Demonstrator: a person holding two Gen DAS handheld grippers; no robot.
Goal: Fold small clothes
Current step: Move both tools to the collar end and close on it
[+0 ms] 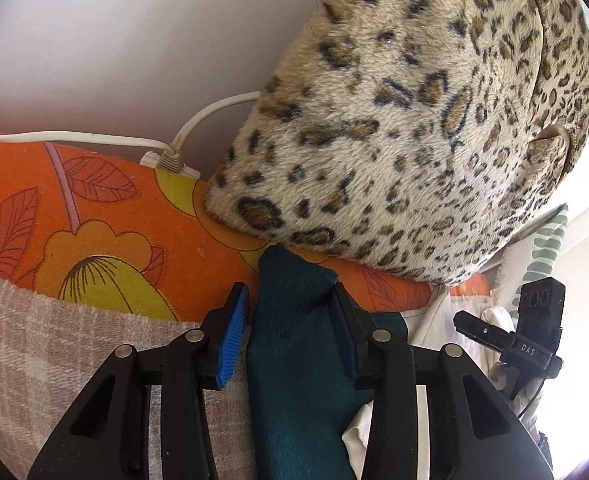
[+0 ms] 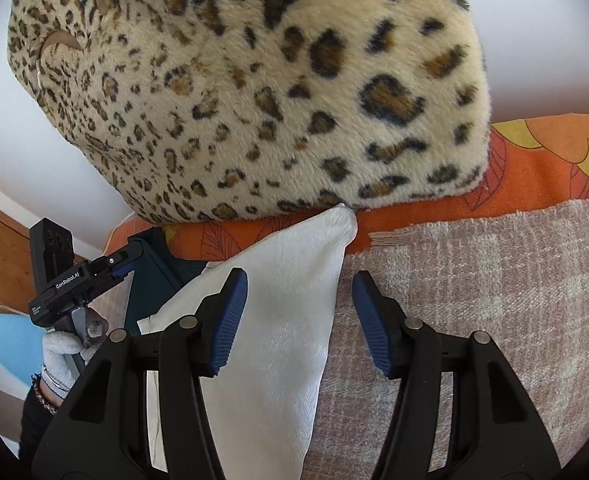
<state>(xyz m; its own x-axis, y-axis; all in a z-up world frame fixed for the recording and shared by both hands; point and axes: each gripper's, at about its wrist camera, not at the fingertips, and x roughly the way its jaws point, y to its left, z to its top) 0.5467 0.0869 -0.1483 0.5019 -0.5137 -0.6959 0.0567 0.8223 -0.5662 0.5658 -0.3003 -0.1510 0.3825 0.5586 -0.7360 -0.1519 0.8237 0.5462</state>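
Beige woven blanket (image 1: 54,340): spread over orange floral sheet (image 1: 106,216).
Left tool (image 1: 290,332): fingers apart, straddling teal garment (image 1: 298,360), which lies toward leopard-print cushion (image 1: 406,128).
White cloth (image 2: 286,320): beside the teal garment, corner touching the cushion.
Right tool (image 2: 300,324): fingers apart, over the cloth's edge.
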